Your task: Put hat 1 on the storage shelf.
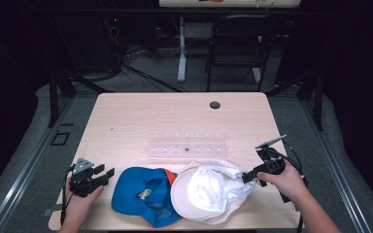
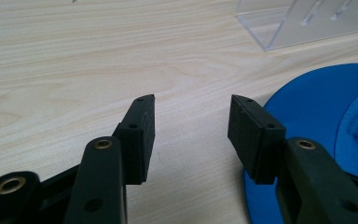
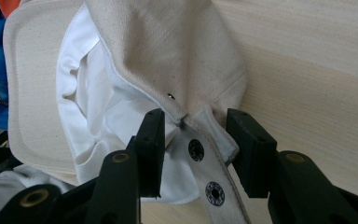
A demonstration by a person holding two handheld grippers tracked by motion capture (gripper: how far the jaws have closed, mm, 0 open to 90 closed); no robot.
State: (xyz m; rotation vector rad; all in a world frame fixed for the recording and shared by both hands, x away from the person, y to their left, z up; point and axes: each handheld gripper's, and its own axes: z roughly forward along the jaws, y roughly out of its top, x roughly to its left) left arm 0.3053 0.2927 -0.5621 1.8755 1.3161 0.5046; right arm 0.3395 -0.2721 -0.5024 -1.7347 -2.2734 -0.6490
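Cream canvas cap, lying upside down with its white lining showing, sits at the near edge of the pale wooden bench, its brim touching the blue fabric cap with an orange patch to its left. At its back, the cream adjuster strap with dark metal snaps stands between the jaws of the right hand-held gripper; the jaws are parted, one on each side of the strap and rear seam, and I cannot see the pads pressing on the cloth, so it reads as a grasp being set up rather than made. The step in hand looks like taking hold of the cream cap by its back end. The next move calls for closing squarely on the strap and seam together, deep enough that the thin cloth does not slip out when lifted. The left hand-held gripper is open and empty, resting low over bare wood just beside the blue cap's rim. Farther back stands a clear acrylic rack with a row of slots, apart from both caps, and beyond the bench a dark folding chair.
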